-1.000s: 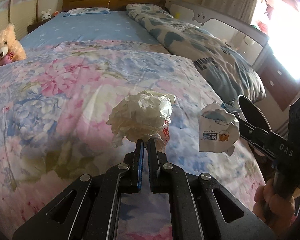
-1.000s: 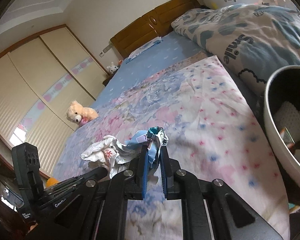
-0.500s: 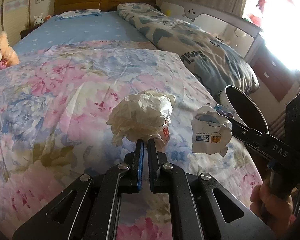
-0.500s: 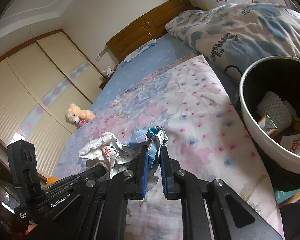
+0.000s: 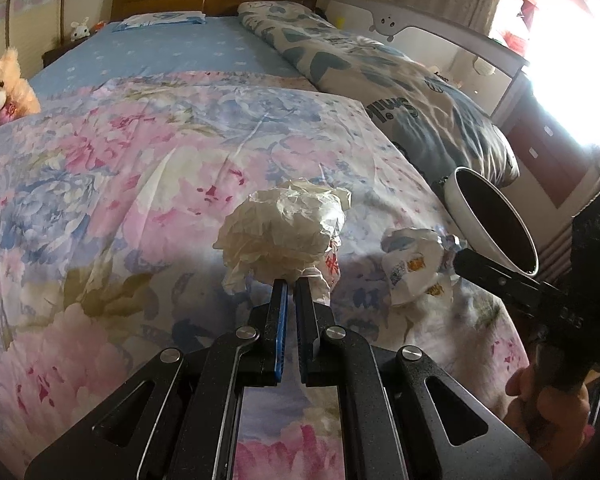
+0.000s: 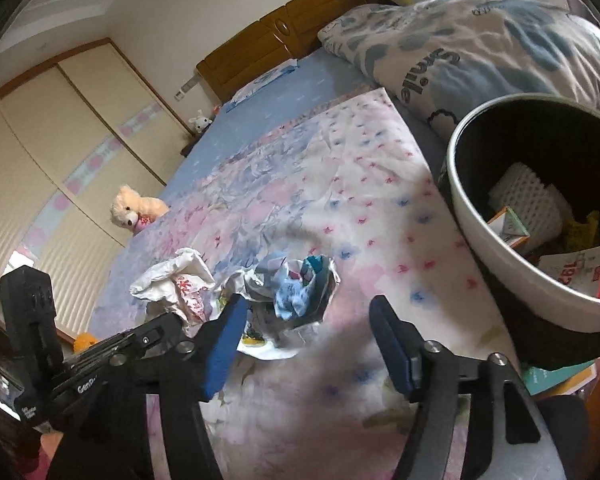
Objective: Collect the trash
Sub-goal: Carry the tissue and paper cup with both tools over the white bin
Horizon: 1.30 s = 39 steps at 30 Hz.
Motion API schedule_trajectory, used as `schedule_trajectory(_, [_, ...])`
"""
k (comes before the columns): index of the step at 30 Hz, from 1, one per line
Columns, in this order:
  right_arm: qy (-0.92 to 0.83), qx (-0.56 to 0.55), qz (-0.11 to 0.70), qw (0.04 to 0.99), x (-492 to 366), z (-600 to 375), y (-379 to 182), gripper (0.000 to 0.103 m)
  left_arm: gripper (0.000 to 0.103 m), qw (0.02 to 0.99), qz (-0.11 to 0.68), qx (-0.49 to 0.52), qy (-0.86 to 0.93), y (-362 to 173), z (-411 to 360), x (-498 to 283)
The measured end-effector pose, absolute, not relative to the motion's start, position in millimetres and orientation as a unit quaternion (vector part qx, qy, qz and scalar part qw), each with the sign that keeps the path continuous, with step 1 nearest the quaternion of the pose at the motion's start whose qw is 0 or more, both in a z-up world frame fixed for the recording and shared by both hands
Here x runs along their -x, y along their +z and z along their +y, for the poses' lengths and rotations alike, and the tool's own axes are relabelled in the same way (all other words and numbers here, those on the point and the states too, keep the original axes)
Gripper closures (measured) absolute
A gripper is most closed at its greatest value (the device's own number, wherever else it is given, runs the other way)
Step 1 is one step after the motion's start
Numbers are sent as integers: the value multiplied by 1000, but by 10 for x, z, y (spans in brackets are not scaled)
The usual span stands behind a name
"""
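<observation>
Judging by its creases, the crumpled white paper wad [image 5: 284, 232] pinched in my left hand-held gripper [image 5: 291, 288] is nearly weightless and springy; my closed jaws bite a loose fold at its underside, which seems the best hold, since the ball itself would only squash. It hangs above the floral bedspread [image 5: 100, 208]. My right hand-held gripper [image 6: 308, 340] has just been opening its jaws, and the crinkled snack wrapper [image 6: 292, 296] sits free between and just beyond the blue pads, no longer pinched, over the bedspread near the bed's edge rather than over the bin [image 6: 472, 216]. That wrapper looks thin, foil-like and slippery, so I would retake it by a bunched edge. The bin stands just beside the bed, with foam netting, a small carton and printed paper already inside. Red printing shows on the wad's lower fold, too crumpled to read. The grey-blue quilt [image 6: 480, 52] reads "Smile", and the left hand-held gripper's body bears "Gen", the rest hidden.
</observation>
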State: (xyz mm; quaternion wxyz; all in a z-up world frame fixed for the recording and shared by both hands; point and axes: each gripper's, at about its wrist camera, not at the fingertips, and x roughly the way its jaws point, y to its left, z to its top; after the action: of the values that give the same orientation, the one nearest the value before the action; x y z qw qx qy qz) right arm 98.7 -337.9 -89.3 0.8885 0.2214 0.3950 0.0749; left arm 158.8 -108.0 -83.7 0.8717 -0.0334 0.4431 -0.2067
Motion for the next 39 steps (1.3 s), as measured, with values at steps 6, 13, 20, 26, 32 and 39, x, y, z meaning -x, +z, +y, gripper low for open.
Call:
schedule_trajectory(6, [88,-179,413,889,-1119,-3178,-879,16,99,871,442,36,-210,-824,-1064,-1572])
schedule_trajectory(13, [91,-143,423,890,-1267,-3009,-923,61,99,871,443,40,-208,-825,-1020,-1553])
schedule_trajectory(20, [92,-152,400,899,-1113,-3101,-803,91,99,869,442,38,-220,-784,-1094,-1527])
schedule_trajectory(26, [83,-172,378,906,-976,-3254,-690,91,99,868,438,33,-233,-717,-1202,-1493])
schedule_trajectory(32, [67,-185,358,913,-866,-3458,-563,91,99,863,438,25,-250,-678,-1355,-1471])
schedule_trajectory(39, [47,-199,349,915,-746,-3683,-512,91,99,856,436,6,-278,-655,-1630,-1410])
